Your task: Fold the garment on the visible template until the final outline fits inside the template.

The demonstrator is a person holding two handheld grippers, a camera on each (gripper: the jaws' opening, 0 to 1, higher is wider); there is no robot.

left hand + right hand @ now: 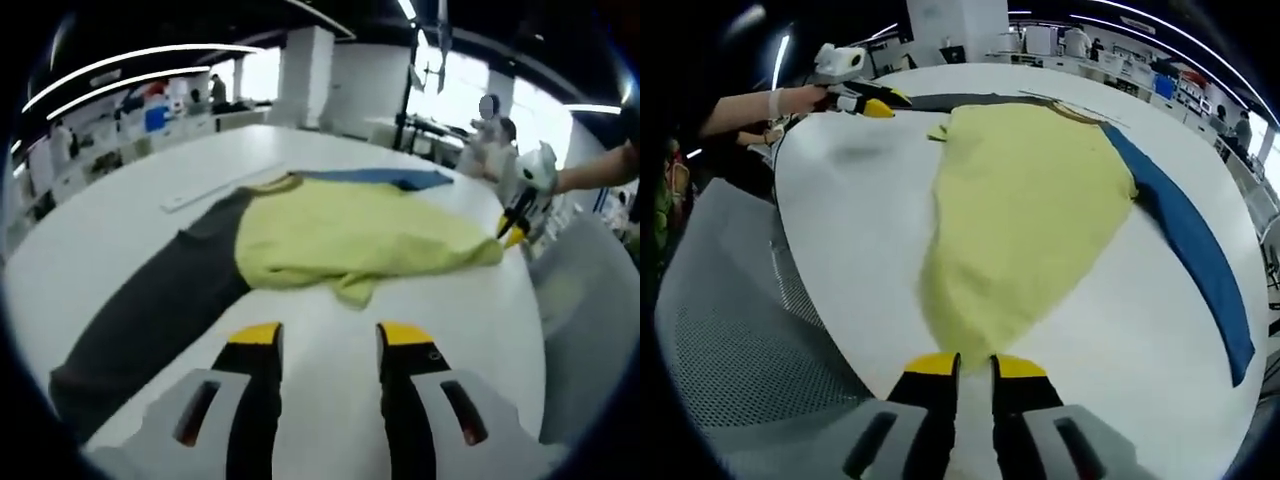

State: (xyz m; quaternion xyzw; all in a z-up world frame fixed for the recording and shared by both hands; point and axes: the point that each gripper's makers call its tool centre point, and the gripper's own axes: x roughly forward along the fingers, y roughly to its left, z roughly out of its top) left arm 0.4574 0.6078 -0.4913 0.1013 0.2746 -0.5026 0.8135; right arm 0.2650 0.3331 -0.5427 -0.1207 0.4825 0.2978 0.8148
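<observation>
Two hand-held grippers work over a large white table [330, 330] in a bright open room. A yellow garment [350, 235] lies spread on the table. It rests across two flat strips that form the template: a dark grey strip [150, 300] running toward the left gripper view's camera, and a blue strip [1185, 235] along the garment's far edge in that view.

In the left gripper view, the left gripper [328, 335] has its black, yellow-tipped jaws standing apart above bare table, just short of a small fold of the garment's near edge, holding nothing. The right gripper [512, 232] shows at the right, its yellow tips at the garment's corner, held by a person's hand.

In the right gripper view, the right gripper [975, 365] has its jaws close together at the garment's narrow near end; whether they pinch the cloth I cannot tell. The left gripper [880, 105] appears far off, near the grey strip.

A grey mesh chair [730, 330] stands beside the table. No writing, labels or brand marks can be read anywhere.
</observation>
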